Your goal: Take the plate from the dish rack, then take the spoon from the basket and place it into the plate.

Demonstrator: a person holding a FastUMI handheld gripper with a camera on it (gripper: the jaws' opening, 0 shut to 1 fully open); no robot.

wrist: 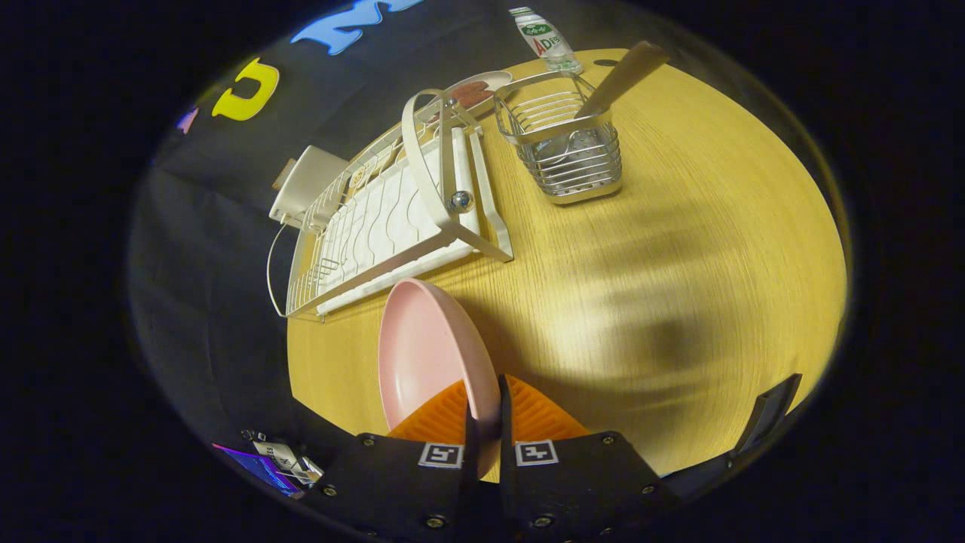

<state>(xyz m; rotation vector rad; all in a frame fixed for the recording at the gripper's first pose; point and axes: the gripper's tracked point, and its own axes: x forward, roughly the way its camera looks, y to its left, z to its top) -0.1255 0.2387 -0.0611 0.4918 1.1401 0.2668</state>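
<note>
I'm looking at a staged booth dressed as a kitchen corner — black cloth wall (203,226) in the upper left of the frame, and a round wooden table (678,249) carrying kitchen things: a white dish rack (377,219), a wire basket (569,151) near top centre, and a bottle (544,39) at the top.

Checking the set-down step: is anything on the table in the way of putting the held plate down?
Nothing visible is. The gripper is shut on the pink plate, held on edge. Bare wooden table lies ahead; the dish rack and wire basket stand beyond.
</note>
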